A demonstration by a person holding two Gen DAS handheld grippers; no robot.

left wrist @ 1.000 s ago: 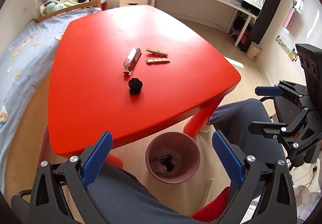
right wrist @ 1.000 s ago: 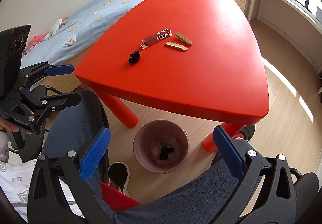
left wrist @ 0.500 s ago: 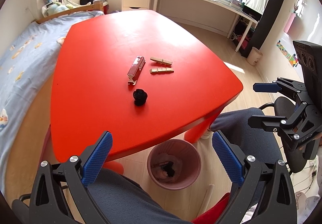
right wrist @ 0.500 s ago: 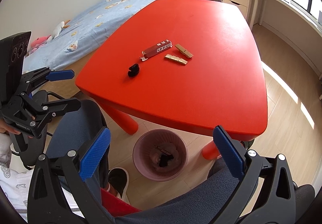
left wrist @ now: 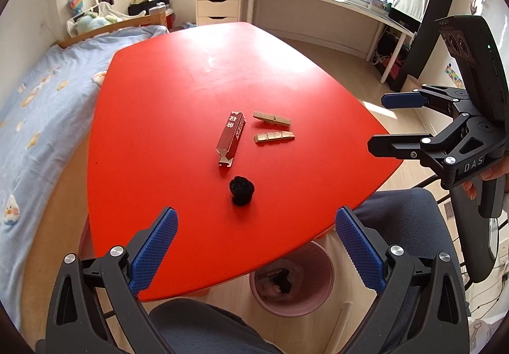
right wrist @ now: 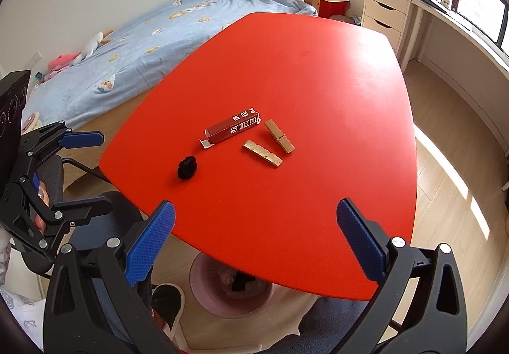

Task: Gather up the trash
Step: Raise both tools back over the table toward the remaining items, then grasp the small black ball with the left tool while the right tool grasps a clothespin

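Both the left gripper (left wrist: pixel 256 246) and right gripper (right wrist: pixel 254 242) were held wide apart, empty. A black crumpled wad (left wrist: pixel 241 190) lay on the red surface (left wrist: pixel 178 118) at 12 o'clock of the left fingers (left wrist: pixel 154 247).

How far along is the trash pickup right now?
Some trash already lies in the pink bin. Nothing is in hand: left gripper and right gripper are open and empty. Left on the red table: black wad, red wrapper box, two tan pieces.
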